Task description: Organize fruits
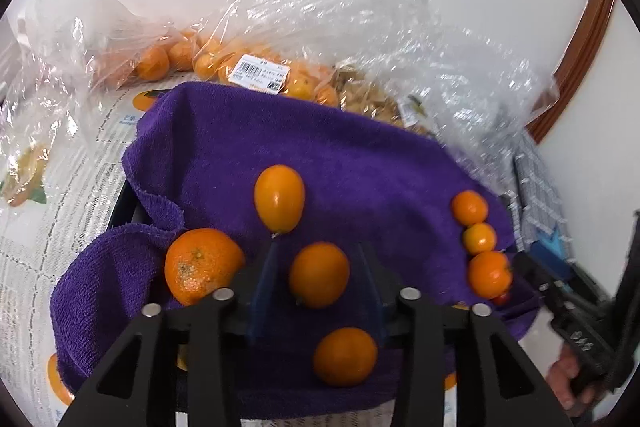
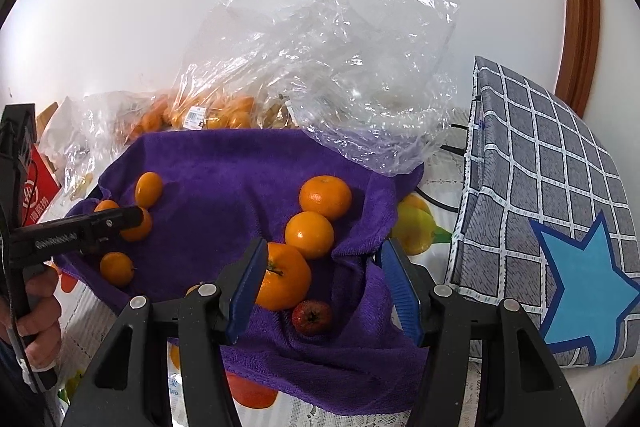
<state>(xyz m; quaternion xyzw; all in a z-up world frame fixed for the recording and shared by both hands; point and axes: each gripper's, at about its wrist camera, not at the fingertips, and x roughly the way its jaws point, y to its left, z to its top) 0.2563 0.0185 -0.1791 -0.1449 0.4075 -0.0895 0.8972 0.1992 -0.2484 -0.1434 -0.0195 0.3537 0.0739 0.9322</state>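
A purple towel (image 1: 360,163) draped over a tray carries scattered oranges. The left gripper (image 1: 316,259) stands part open around a small orange (image 1: 319,275), its pads apart from the fruit. The right gripper (image 2: 324,267) hangs wider, with a stemmed orange (image 2: 286,281) just beside its left finger and a red fruit (image 2: 312,317) near. Clear plastic bags (image 2: 360,75) of oranges lie at the far side.
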